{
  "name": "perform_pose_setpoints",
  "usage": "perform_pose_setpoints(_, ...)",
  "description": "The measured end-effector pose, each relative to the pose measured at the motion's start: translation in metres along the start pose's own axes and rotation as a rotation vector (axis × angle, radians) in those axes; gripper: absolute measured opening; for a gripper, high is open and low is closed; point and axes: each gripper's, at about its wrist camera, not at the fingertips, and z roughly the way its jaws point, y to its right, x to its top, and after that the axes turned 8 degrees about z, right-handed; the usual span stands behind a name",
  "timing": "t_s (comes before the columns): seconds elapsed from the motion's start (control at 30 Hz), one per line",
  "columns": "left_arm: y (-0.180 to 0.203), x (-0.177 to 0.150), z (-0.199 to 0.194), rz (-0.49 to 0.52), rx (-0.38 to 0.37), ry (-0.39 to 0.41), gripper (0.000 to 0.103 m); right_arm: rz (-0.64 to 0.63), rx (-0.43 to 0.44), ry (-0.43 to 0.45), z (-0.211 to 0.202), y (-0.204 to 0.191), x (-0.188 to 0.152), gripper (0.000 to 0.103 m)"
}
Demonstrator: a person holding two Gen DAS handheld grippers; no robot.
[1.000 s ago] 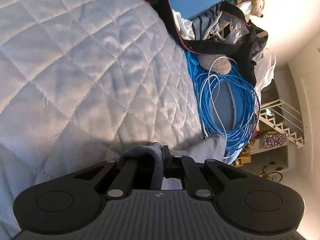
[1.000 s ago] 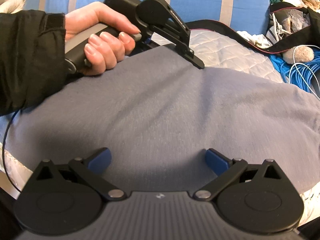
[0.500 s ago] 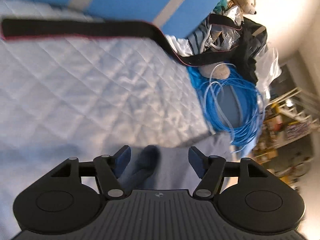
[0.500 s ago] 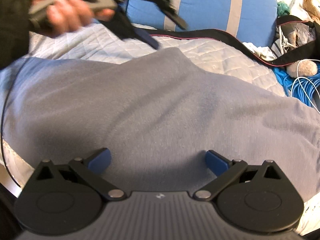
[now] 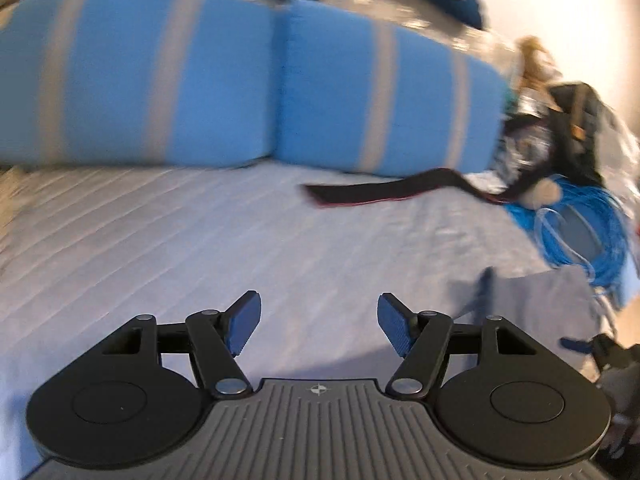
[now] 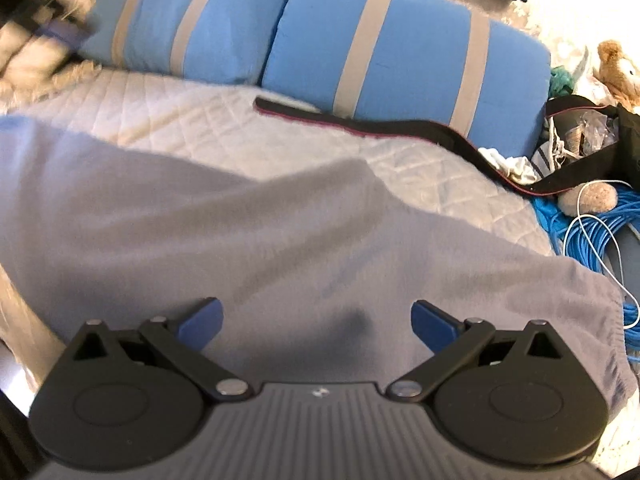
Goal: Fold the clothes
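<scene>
Grey fleece garment (image 6: 280, 248) lies spread flat on the white quilted bedcover (image 6: 168, 116), filling the right wrist view from 9 to 3 o'clock. I find my right gripper (image 6: 316, 320) over it, jaws spread wide, nothing held. My left gripper (image 5: 318, 326) is likewise agape and empty above bare quilt; that view is blurred. Blue striped pillows (image 6: 392, 52) sit at 12 o'clock, a black strap (image 6: 360, 126) below them, blue cable coil (image 6: 592, 240) at 3 o'clock.

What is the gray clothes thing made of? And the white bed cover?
The gray garment looks like soft knit or fleece: matte, slightly fuzzy, draping in loose folds. The white bed cover looks like quilted padded fabric with a faint sheen: stitched diamond lines puff it up. Exact fibers can't be told.
</scene>
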Motion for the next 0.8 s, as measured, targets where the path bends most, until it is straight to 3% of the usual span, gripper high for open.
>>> perform_pose_setpoints(0.1, -0.031, -0.026, -0.024, -0.079, 0.030, -0.009, 0.063, 0.027, 0.021, 0.018, -0.002, -0.003, 0.006, 0.103)
perform_pose_setpoints(0.23, -0.064, -0.060, -0.044, -0.211, 0.046, -0.006, 0.063, -0.034, 0.047, 0.056, -0.007, -0.018, 0.002, 0.103)
perform_pose_setpoints(0.4, -0.101, -0.103, -0.066, -0.405, 0.043, 0.049, 0.063, -0.109, 0.080, 0.102, -0.013, -0.036, -0.002, 0.103)
perform_pose_setpoints(0.63, -0.147, -0.161, -0.073, -0.742, -0.004, 0.124, 0.063, -0.220, 0.123, 0.170, -0.022, -0.061, -0.009, 0.103)
perform_pose_setpoints(0.8, -0.165, -0.189, -0.061, -0.940, -0.084, 0.169, 0.063, -0.390, 0.106, 0.273, -0.031, -0.083, -0.024, 0.103)
